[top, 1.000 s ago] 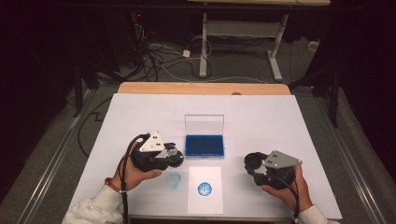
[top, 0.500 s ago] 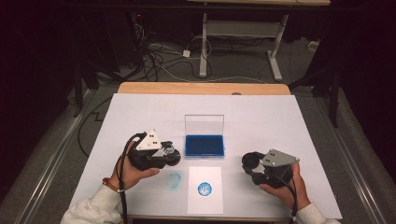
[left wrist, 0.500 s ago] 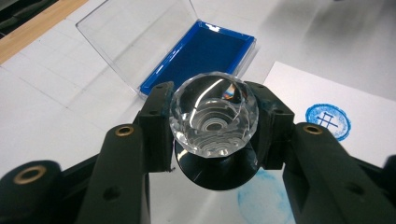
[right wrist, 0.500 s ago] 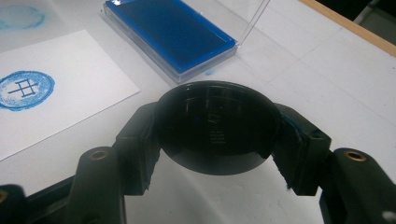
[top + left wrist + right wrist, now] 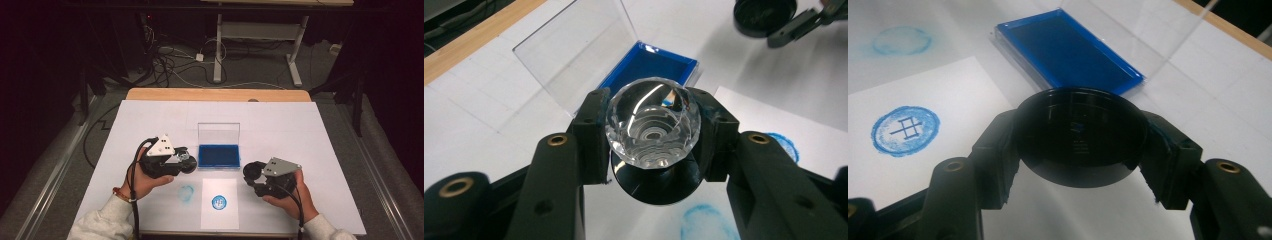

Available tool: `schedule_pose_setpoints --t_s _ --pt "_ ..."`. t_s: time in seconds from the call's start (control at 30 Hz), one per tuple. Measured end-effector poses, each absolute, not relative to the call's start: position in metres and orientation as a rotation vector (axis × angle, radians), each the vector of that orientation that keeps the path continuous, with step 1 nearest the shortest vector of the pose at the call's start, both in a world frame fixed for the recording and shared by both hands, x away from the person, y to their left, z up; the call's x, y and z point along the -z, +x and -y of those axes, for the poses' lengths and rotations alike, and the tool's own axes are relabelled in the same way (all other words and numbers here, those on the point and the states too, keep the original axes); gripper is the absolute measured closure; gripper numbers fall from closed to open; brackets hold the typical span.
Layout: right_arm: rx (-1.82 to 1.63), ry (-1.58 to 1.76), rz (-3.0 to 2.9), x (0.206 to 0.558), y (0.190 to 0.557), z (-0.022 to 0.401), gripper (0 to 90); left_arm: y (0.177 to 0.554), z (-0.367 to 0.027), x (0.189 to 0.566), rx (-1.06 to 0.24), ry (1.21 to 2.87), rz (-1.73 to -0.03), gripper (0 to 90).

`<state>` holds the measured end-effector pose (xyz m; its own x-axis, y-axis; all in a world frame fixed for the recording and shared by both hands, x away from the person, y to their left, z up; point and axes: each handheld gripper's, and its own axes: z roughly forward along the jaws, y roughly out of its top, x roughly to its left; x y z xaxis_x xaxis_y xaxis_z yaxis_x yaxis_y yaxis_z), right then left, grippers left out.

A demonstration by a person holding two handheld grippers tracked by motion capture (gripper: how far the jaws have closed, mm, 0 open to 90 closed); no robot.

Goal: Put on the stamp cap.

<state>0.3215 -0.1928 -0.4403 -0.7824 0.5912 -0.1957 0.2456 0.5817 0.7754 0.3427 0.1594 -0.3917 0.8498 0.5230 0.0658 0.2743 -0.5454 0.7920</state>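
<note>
Two claws, both clamped: my left gripper (image 5: pixel 651 150) holds the stamp (image 5: pixel 652 127) left of the ink pad (image 5: pixel 218 156); my right gripper (image 5: pixel 1079 150) holds its black cap (image 5: pixel 1080 142) toward the table's front-right, facing the stamp.

clear faceted stamp handle (image 5: pixel 652 127) on a black base – deep blue ink pad (image 5: pixel 218 155), white paper (image 5: pixel 219 209) bearing a blue round imprint (image 5: pixel 904 130), black cap (image 5: pixel 1080 142), white tabletop (image 5: pixel 300 130).

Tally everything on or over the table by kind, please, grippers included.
Grippers: 2 (left, right)
Stamp: 1
Cap: 1
Ink pad: 1
Paper: 1
Blue prints: 2 (on paper, on table)
Total: 8
</note>
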Motion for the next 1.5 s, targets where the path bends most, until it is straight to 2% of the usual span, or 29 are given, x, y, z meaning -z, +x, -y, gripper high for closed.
schedule_pose_setpoints --t_s 1.17,1.5 --pt "-1.173 0.524 -2.491 0.441 0.339 0.107 38.8 0.353 -0.12 0.386 -0.299 2.135 -0.5 54.9" --pt "-1.259 0.571 -2.478 0.438 0.34 0.096 38.8 0.355 -0.11 0.388 -0.305 2.097 -0.491 54.9"
